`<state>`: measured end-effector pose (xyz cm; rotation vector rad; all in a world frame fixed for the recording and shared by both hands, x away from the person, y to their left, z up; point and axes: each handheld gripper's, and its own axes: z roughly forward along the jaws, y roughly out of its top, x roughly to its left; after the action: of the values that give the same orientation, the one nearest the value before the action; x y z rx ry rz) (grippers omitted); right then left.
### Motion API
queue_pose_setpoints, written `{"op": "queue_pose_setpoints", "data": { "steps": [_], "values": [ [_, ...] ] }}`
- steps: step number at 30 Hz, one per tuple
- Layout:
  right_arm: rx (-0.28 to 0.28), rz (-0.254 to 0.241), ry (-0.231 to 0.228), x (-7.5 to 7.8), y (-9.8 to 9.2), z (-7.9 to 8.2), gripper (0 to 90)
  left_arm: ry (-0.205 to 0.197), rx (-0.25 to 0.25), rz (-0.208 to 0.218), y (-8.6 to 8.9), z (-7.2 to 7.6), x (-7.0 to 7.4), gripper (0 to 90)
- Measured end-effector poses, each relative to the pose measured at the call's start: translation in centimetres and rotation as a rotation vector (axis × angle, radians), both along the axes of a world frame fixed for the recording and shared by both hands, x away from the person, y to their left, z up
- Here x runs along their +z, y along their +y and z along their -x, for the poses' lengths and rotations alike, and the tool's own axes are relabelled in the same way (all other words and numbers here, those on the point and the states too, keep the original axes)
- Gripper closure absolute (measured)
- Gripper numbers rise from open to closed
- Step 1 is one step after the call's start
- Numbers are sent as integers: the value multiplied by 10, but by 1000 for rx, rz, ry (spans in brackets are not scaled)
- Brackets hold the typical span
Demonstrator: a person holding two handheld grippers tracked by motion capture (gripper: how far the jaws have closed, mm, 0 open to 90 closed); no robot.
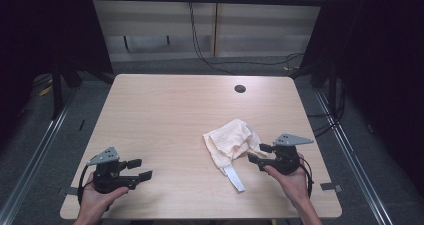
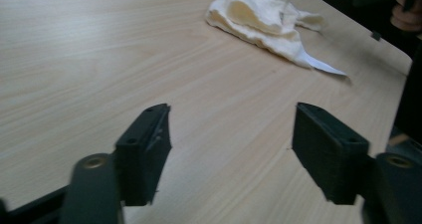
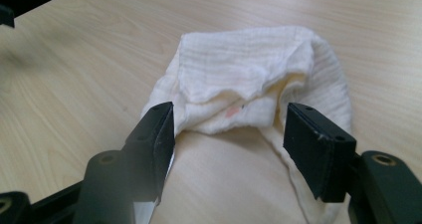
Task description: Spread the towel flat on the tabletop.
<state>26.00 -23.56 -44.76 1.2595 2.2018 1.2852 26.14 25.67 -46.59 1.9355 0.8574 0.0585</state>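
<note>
Nearest the person, two forearms come in over the front edge of the counter (image 1: 165, 100), each hand wrapped around one gripper. The left gripper (image 1: 143, 169) sits low near the front left corner, pointing level toward the right across the bare wood; its fingers (image 2: 144, 149) stand wide apart with nothing between them and only wood grain beyond. The right gripper (image 1: 257, 153) is near the front right, aimed left at the cloth (image 1: 231, 141). Its fingers (image 3: 318, 149) are spread wide and grip nothing; the near edge of the cloth lies just ahead of the tips, not pinched.

There is one cloth, a crumpled cream piece with a white tag, right of centre on the counter. Farther back is one round hole (image 1: 240, 89) in the counter.
</note>
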Motion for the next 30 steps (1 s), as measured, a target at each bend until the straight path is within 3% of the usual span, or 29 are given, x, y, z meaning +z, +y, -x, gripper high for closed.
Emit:
{"op": "queue_pose_setpoints", "data": {
  "steps": [3, 5, 7, 9, 14, 20, 24, 26, 30],
  "values": [
    [4, 4, -5, 3, 0, -8, 360, -29, -25, -26, -2, 2, 1, 372],
    [4, -2, 0, 6, 0, -13, 360, -33, -49, -20, -3, 3, 1, 455],
    [4, -6, -2, 8, -1, -18, 360, -36, -62, -18, -3, 3, 1, 434],
    [8, -2, -3, 11, -2, -23, 359, -42, -66, -17, -3, 4, 1, 473],
    [4, 0, -7, 17, -5, -36, 357, -74, -49, -9, -3, 4, 2, 475],
    [4, 16, 2, 21, -6, -52, 357, -54, -30, -18, -3, 4, 3, 479],
    [10, 23, 13, 22, -7, -65, 344, -49, -25, -39, -3, 5, 3, 434],
    [8, 30, 17, 21, -7, -70, 341, -30, -23, -41, -3, 4, 3, 366],
    [4, 48, 45, 11, -8, -78, 332, -24, -15, -42, -3, 3, 3, 322]
  ]
}}
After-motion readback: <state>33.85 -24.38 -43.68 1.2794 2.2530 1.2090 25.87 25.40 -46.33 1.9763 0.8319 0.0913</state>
